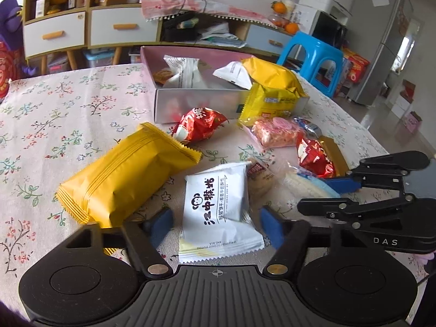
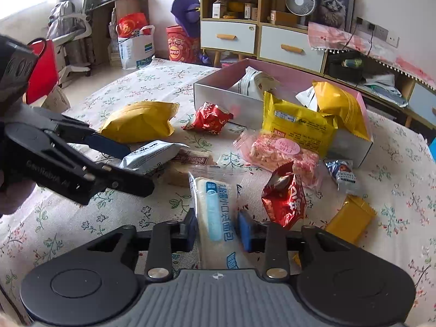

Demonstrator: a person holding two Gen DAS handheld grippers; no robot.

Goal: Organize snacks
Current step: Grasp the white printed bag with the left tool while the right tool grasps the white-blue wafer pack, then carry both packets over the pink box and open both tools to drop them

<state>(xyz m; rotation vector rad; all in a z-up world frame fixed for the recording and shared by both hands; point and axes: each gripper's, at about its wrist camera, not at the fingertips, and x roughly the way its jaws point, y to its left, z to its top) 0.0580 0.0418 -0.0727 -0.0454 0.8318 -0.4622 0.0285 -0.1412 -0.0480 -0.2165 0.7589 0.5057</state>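
Both jaws stand open: the left gripper straddles a white crimped snack packet lying lengthwise between its fingers, the right gripper likewise a clear-wrapped pale bread, with the pink-lined cardboard box straight ahead across the floral tablecloth.

Snacks on the table, counted in the left wrist view:

- Three plain golden packets: a large one at 9 o'clock, one at 1 o'clock, and a small one at 3 o'clock.
- One printed yellow packet.
- Two red crinkled packets.
- Three white packets: one at 6 o'clock, and two at 12 o'clock.
- One pink packet.
- One brown-labelled cake packet.
- One long blue-and-white packet.
- One small blue packet.
- One box.
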